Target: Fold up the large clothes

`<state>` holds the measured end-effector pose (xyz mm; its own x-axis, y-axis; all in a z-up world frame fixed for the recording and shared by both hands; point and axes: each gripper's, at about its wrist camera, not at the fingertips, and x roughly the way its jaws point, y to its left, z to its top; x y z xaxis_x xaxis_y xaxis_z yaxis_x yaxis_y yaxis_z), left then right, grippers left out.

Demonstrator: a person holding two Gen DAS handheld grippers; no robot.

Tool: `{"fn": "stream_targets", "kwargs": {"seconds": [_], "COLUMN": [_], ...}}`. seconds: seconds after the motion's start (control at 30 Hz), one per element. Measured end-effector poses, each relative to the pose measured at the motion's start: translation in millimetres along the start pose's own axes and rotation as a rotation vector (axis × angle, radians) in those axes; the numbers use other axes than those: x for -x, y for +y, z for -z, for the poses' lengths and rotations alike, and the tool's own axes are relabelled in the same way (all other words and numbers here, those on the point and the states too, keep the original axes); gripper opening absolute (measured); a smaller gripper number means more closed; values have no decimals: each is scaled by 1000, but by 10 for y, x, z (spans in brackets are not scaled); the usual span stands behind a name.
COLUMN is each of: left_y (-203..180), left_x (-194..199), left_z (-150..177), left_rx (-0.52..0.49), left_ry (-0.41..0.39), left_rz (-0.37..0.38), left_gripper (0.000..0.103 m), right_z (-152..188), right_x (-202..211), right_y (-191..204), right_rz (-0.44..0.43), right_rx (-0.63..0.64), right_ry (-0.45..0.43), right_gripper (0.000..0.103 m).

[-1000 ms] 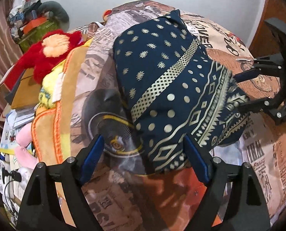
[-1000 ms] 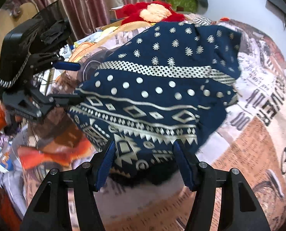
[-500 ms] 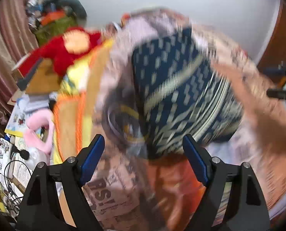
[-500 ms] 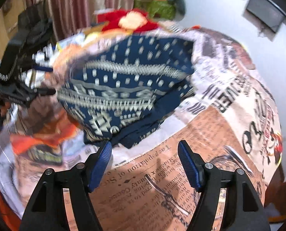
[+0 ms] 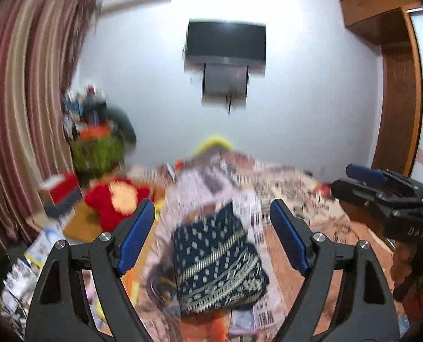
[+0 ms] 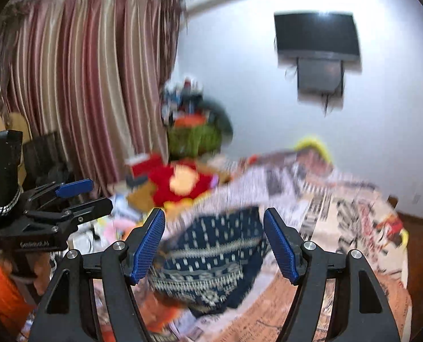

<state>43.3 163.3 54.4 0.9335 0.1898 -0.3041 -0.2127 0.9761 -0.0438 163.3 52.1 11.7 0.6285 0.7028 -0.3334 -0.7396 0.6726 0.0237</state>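
Note:
A folded navy garment with gold dots and bands [image 5: 217, 265] lies on the newspaper-print bedspread [image 5: 291, 193]; it also shows in the right wrist view [image 6: 211, 262]. My left gripper [image 5: 212, 239] is open and empty, raised well back from the garment. My right gripper [image 6: 214, 245] is open and empty, also lifted away from it. Each gripper shows in the other's view: the right one [image 5: 382, 196] at the right edge, the left one [image 6: 54, 208] at the left. Both views are blurred.
A red plush toy [image 5: 117, 196] lies left of the bedspread by boxes and papers. A green bin [image 6: 194, 139] of clutter stands by the striped curtain [image 6: 83, 85]. A wall TV [image 5: 225, 42] hangs ahead. A wooden wardrobe [image 5: 396, 85] stands at right.
Both grippers have pulled up and back from the folded garment, which stays on the bed. The views now tilt up to show the wall, TV and curtain.

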Motion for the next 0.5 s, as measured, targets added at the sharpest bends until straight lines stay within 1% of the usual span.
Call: {"fn": "stream_targets", "kwargs": {"seconds": [0.03, 0.17, 0.27, 0.33, 0.4, 0.47, 0.5], "left_y": [-23, -142, -174, -138, -86, -57, -44], "left_x": [92, 425, 578, 647, 695, 735, 755], "left_z": [-33, -124, -113, -85, -47, -6, 18], "left_rx": [0, -11, 3, 31, 52, 68, 74], "left_ry": [-25, -118, -150, -154, -155, -161, -162], "left_rz": [1, -22, -41, -49, -51, -74, -86], "left_gripper": [84, 84, 84, 85, 89, 99, 100], "right_z": [-38, -99, -94, -73, -52, -25, -11], "right_x": [144, 520, 737, 841, 924, 979, 996], "right_y": [67, 228, 308, 360, 394, 421, 435], "right_rz": [11, 21, 30, 50, 57, 66, 78], "right_rx": [2, -8, -29, -33, -40, -47, -45], "right_ry": [-43, -141, -197, -224, -239, -243, -243], "right_gripper": [70, 73, 78, 82, 85, 90, 92]}}
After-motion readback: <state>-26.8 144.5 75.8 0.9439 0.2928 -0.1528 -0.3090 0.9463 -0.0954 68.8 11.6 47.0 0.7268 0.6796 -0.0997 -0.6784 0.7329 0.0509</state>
